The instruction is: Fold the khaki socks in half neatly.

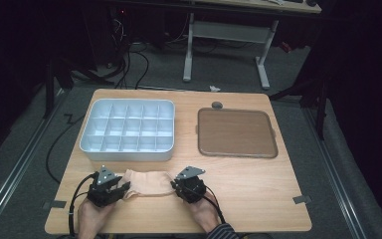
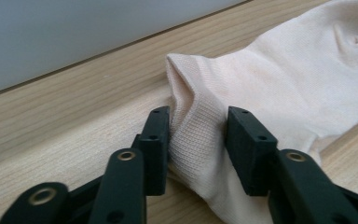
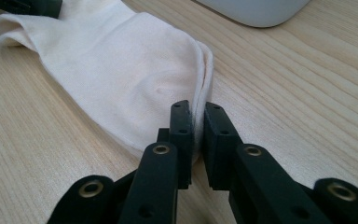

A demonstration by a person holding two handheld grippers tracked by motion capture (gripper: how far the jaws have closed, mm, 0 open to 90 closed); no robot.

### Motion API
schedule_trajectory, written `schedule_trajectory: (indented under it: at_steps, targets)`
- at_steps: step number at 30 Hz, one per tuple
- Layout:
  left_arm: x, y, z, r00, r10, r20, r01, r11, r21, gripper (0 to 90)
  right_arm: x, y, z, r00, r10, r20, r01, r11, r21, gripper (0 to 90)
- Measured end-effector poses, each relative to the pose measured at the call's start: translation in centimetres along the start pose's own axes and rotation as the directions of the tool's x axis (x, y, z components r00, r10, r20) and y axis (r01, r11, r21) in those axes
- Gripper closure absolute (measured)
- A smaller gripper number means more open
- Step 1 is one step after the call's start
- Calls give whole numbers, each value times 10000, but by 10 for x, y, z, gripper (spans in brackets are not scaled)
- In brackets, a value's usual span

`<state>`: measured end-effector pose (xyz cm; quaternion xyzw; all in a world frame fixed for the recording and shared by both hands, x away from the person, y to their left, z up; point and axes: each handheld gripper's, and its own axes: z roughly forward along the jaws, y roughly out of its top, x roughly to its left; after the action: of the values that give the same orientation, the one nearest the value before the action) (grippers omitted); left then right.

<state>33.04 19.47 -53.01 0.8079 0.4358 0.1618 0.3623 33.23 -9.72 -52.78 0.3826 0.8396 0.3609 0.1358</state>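
My right gripper (image 3: pixel 196 122) pinches the toe edge of the pale peach knit sock (image 3: pixel 121 70), jaws nearly together. My left gripper (image 2: pixel 198 128) sits half-open around the ribbed cuff, pads touching it. Sock lies flat on the light wooden table (image 1: pixel 258 194), white plastic compartment tray (image 1: pixel 128 130) beyond

Cream sock (image 2: pixel 279 74) lying on the wooden bench (image 2: pixel 74 112), ribbed cuff caught between the two black jaws of the left claw (image 2: pixel 198 140), both pads against the fabric. Grey box wall (image 2: pixel 74 32) behind.
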Motion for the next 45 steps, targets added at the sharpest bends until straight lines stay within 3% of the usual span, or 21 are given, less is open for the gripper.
schedule_trajectory:
  at_steps: [13, 19, 27, 36, 45]
  targets:
    - [1, 4, 1, 9982, -81, 590, 71, 9998, 182, 793, 1, 0, 0, 9999, -107, 48, 108, 9999, -104, 865]
    - [2, 7, -3, 9954, -404, 874, 409, 9992, -46, 810, -1, 0, -7, 10000, 77, 5, -76, 9995, -316, 867]
    - [-5, 13, -6, 9927, -276, 1170, 304, 9993, -223, 812, -6, -3, -18, 9999, 160, -3, -160, 9982, -577, 867]
    - [-20, 24, -5, 9917, 191, 1273, -156, 9995, -284, 812, -14, -9, -32, 9995, 145, 268, -127, 9977, -671, 868]
    - [-28, 33, -1, 9843, 270, 1743, -196, 9988, -438, 812, -23, -16, -47, 9983, 279, 510, -243, 9973, -694, 867]
